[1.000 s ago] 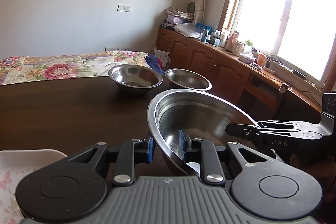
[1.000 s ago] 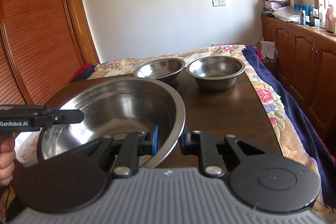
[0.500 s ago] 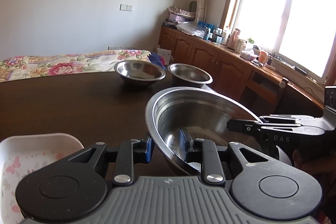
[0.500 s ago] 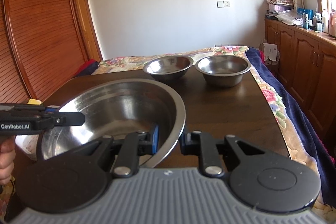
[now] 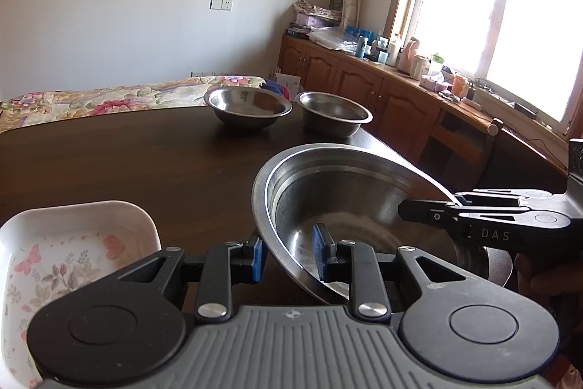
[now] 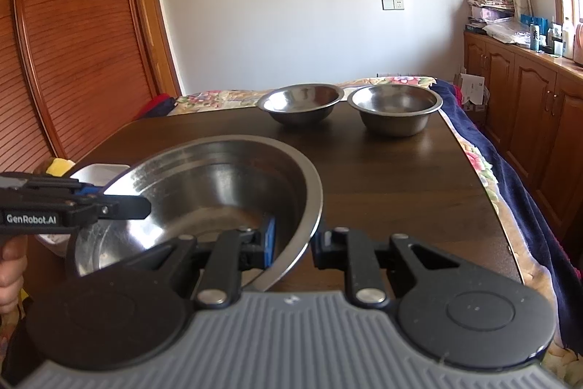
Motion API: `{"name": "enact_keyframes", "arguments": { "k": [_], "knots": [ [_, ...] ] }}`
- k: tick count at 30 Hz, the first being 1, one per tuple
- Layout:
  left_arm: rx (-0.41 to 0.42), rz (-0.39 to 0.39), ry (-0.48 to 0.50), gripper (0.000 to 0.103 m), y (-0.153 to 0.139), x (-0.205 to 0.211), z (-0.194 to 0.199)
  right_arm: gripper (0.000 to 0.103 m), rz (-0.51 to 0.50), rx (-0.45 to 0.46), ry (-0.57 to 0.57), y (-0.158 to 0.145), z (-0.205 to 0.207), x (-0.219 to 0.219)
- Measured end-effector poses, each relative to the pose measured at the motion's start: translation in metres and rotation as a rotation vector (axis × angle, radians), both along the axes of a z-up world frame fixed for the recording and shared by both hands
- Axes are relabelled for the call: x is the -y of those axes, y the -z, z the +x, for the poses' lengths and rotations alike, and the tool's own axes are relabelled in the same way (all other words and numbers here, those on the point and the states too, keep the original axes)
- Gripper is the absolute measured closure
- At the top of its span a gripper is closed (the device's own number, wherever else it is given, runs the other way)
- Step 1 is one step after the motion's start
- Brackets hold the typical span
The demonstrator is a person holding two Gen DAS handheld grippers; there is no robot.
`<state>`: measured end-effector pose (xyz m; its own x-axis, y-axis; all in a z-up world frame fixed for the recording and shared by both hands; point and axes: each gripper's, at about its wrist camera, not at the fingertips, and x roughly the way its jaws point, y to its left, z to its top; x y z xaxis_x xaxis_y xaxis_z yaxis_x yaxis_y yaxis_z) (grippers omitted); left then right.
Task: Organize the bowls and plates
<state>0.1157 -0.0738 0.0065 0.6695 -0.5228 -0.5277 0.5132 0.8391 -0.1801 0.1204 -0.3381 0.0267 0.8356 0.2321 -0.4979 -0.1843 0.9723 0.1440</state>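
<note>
Mid-desk open; far edge and near left blocked.
Bare desk (image 6: pixel 382 177) runs clear from the big bowl (image 6: pixel 204 192) to two small bowls (image 6: pixel 300 102) (image 6: pixel 395 108) side by side at the far edge. Floral tray (image 5: pixel 69 250) takes the near-left corner.

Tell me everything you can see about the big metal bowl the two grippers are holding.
The big metal bowl looks like stainless steel: wide, round, shiny inside, with a flat rolled rim and stepped rings down the wall. It appears empty. It sits tilted above the dark wooden table. The left gripper straddles its rim on one side, the right gripper on the opposite side, one finger inside and one outside. A white floral dish lies beside it.
</note>
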Motion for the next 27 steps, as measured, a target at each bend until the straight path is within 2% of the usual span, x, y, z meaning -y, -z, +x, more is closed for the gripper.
{"name": "enact_keyframes", "arguments": {
  "k": [24, 26, 27],
  "knots": [
    [-0.032, 0.01, -0.013, 0.076, 0.011, 0.002, 0.009, 0.08, -0.002, -0.026, -0.009, 0.008, 0.003, -0.007],
    [-0.031, 0.007, -0.02, 0.076, 0.011, 0.001, 0.011, 0.074, 0.007, -0.029, -0.012, 0.008, 0.005, -0.005],
    [-0.03, 0.009, -0.027, 0.074, 0.011, 0.0, 0.011, 0.059, 0.008, -0.028, -0.008, 0.007, 0.005, -0.004]
  ]
}}
